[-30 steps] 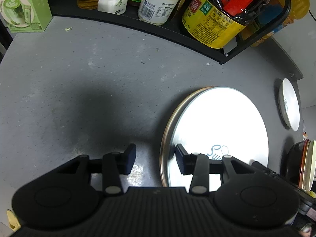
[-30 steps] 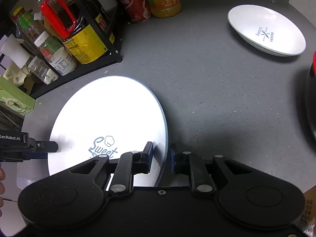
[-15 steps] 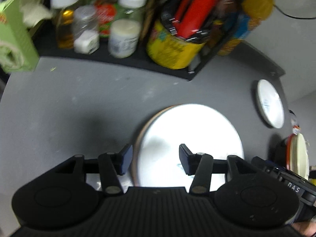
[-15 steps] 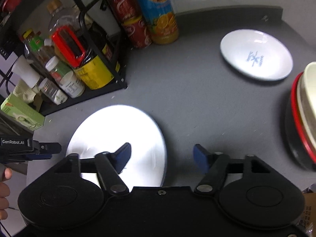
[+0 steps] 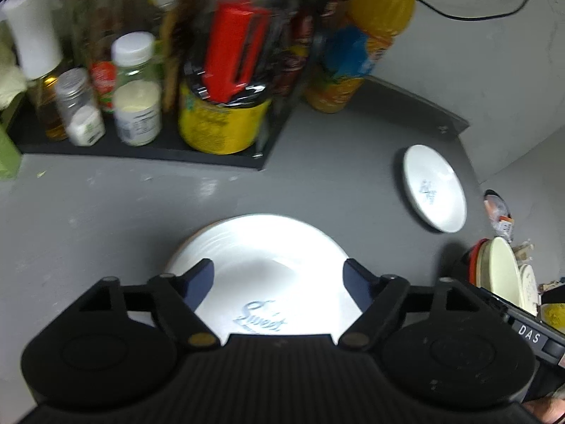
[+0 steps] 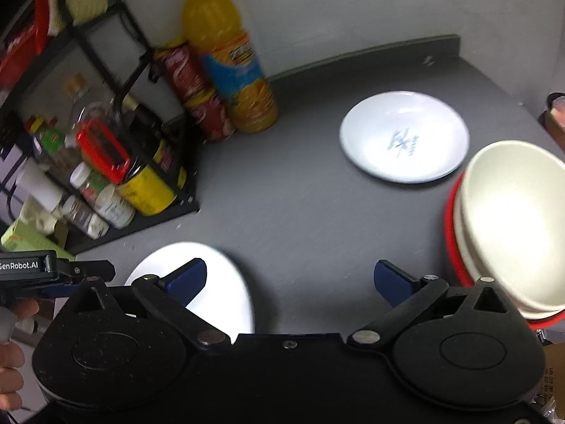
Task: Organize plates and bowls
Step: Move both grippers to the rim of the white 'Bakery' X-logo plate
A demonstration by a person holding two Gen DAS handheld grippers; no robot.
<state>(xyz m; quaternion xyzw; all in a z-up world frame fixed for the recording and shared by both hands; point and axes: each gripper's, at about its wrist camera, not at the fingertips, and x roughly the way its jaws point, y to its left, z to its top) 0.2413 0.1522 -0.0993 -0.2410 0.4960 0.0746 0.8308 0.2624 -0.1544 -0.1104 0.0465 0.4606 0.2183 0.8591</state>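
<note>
Looking down along my left gripper (image 5: 279, 275), I see its jaws opening, spread wide, with nothing pinched; the large white plate (image 5: 261, 247) printed "Sweet" lies flat on the grey countertop (image 5: 106, 212) below and between the fingertips, touched by neither. My right gripper (image 6: 289, 279) is likewise opening, its blue-tipped jaws far apart over bare counter, gripping nothing; its left fingertip overlaps the large plate's right edge in the view, and whether it touches I cannot tell. Taking the large plate as landmark: open grey surface runs from its far rim toward the black rack (image 5: 148, 148), and a wider clear stretch lies to its right, reaching the small white plate (image 6: 404, 136), which sits well apart near the counter's raised back edge (image 6: 370, 54). Right of the large plate, near the counter's right margin, stands a stack of bowls (image 6: 512, 222): a cream bowl nested on top, a red rim showing beneath. Behind the large plate the rack holds jars and bottles, among them a white-capped jar (image 5: 136, 88) of pale powder and a dark jug with a yellow label and red handle (image 5: 226, 81). Just beside the rack's right end stand an orange drink bottle (image 6: 233, 60) and two stacked red cans (image 6: 194, 88). A hand (image 6: 10, 367) shows at the lower left of the right view.
</note>
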